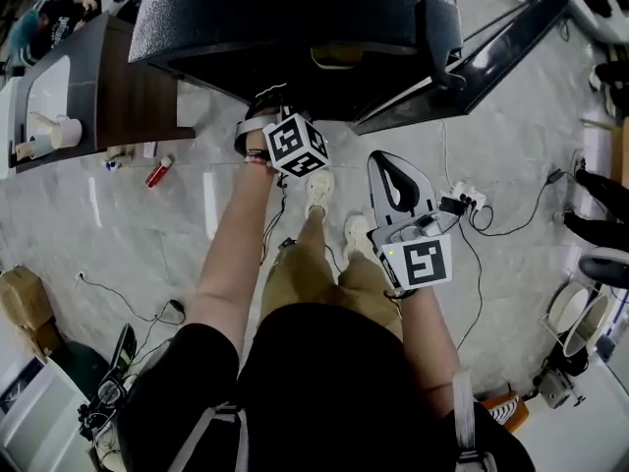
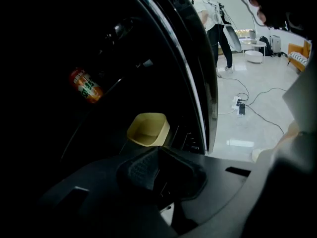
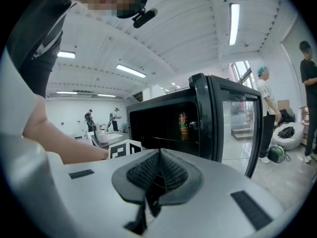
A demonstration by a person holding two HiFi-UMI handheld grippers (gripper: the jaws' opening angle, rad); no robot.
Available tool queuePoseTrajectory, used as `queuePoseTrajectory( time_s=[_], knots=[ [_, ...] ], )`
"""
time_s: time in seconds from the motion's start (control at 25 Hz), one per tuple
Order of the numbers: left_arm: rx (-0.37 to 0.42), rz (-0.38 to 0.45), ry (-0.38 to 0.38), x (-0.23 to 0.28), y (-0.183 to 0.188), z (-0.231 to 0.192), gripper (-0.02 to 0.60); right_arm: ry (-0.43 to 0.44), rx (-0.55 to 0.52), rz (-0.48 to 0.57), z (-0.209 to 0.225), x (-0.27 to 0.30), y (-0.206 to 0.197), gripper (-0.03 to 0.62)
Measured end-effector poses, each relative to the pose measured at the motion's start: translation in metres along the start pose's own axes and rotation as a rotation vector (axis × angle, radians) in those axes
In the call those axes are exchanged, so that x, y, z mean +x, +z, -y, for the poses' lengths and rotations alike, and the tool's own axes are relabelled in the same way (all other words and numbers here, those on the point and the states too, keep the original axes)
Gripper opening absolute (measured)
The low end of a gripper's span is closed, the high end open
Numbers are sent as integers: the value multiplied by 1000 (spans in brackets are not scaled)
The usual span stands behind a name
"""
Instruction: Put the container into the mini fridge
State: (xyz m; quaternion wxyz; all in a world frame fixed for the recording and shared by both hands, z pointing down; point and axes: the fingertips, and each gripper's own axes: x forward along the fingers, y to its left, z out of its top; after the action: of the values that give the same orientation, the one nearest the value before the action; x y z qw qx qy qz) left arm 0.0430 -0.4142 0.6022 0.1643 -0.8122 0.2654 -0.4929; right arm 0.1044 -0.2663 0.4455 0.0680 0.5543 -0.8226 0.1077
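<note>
Container of pale yellow plastic (image 2: 147,129), square-mouthed, inside glossy black mini fridge (image 2: 193,78), just beyond my left gripper (image 2: 157,152) — clenched empty, like right gripper (image 3: 159,155).

Pale marbled floor (image 1: 118,234): a red can-like item (image 1: 159,172) lies on its side near the counter. A white power strip (image 1: 466,198) lies by the fridge door, black cables (image 1: 536,200) trailing off it. The person's white shoes (image 1: 319,190) stand on the floor.

Mini fridge (image 1: 295,18), door open: yellow container (image 2: 147,129) sits upright low inside, near the door edge. Orange-labelled can (image 3: 184,126) stands upright on a wire shelf (image 3: 166,140).

Dark counter (image 1: 128,101) at left carries a white cup-like item (image 1: 67,131).
</note>
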Motion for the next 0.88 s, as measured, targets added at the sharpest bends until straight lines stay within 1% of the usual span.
queuePoseTrajectory(
  time_s=[0.28, 0.4, 0.48, 0.6, 0.68, 0.8, 0.88],
  knots=[
    [-110, 67, 43, -71, 33, 17, 23, 40, -35, 64, -1, -37, 26, 37],
    [-151, 96, 79, -104, 47, 20, 23, 61, -51, 91, -3, -56, 37, 37],
    [-164, 111, 116, -128, 57, 21, 23, 76, -58, 113, -4, -68, 42, 37],
    [-157, 121, 168, -163, 68, 25, 23, 101, -60, 143, -8, -84, 49, 37],
    [-179, 142, 189, -187, 78, 29, 23, 117, -62, 157, -11, -95, 54, 37],
    [-236, 199, 213, -226, 97, 32, 23, 143, -63, 183, -13, -107, 67, 37],
    [-301, 253, 227, -252, 106, 32, 23, 162, -58, 202, -15, -111, 75, 37]
  ],
)
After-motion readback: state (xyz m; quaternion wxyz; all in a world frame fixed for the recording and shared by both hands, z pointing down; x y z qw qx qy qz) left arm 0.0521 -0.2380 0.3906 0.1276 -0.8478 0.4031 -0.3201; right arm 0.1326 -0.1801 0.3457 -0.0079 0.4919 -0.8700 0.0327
